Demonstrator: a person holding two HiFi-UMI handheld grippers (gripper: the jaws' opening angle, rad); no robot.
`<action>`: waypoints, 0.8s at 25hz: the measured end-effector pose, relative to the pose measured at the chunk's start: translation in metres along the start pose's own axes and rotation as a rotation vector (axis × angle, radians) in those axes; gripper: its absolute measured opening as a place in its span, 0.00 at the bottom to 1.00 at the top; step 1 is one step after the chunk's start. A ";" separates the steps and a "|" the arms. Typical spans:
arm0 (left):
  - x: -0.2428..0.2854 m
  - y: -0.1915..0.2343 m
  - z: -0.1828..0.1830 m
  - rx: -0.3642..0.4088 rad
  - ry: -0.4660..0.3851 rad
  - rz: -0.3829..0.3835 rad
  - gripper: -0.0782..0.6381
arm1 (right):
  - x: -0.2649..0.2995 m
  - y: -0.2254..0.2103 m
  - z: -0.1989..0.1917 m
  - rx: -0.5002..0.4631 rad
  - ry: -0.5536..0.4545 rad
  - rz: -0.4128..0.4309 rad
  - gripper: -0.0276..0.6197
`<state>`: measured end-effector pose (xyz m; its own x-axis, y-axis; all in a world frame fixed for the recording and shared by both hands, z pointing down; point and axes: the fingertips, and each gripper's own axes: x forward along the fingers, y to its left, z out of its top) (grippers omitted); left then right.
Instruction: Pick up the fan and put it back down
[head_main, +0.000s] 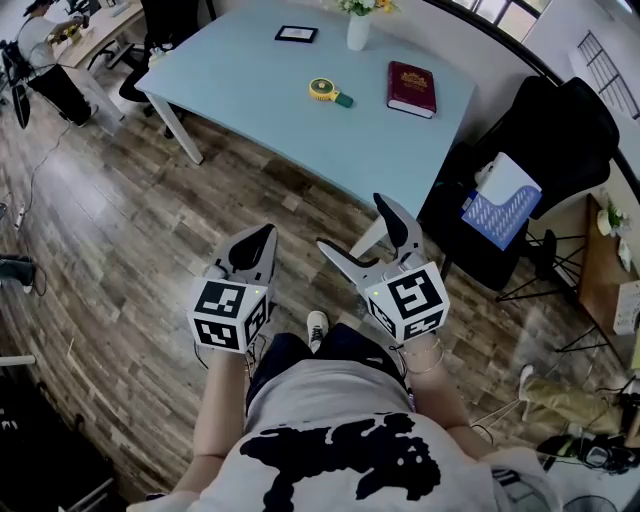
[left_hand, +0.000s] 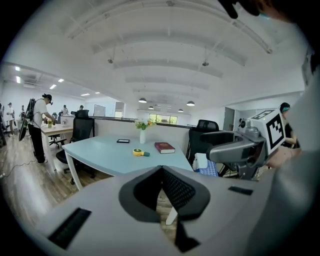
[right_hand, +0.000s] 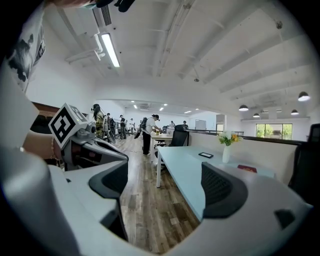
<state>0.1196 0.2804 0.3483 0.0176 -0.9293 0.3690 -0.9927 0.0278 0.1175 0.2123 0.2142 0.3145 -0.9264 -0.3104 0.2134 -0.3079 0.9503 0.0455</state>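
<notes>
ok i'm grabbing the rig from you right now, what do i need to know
The left tongs are shut and empty, held over the wood floor short of the table.
The right tongs are open and empty, beside the left.
The fan, yellow with a teal handle, lies on the light blue table, just left of the red book. Neither gripper is near it.
Done: nothing yet, the fan is not picked up.
Left: step up to the table, grip the fan, lift it, set it back down.
</notes>
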 end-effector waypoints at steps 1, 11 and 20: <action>0.004 0.003 0.002 -0.006 -0.002 0.003 0.12 | 0.004 -0.003 0.000 -0.001 0.002 0.004 0.73; 0.041 0.029 0.014 -0.037 -0.001 0.004 0.12 | 0.038 -0.029 -0.007 0.020 0.030 0.007 0.73; 0.096 0.072 0.031 -0.036 0.015 -0.046 0.12 | 0.098 -0.061 -0.008 0.033 0.052 -0.026 0.73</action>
<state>0.0459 0.1815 0.3640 0.0656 -0.9241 0.3764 -0.9858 -0.0015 0.1681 0.1422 0.1260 0.3402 -0.9056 -0.3328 0.2629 -0.3397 0.9403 0.0200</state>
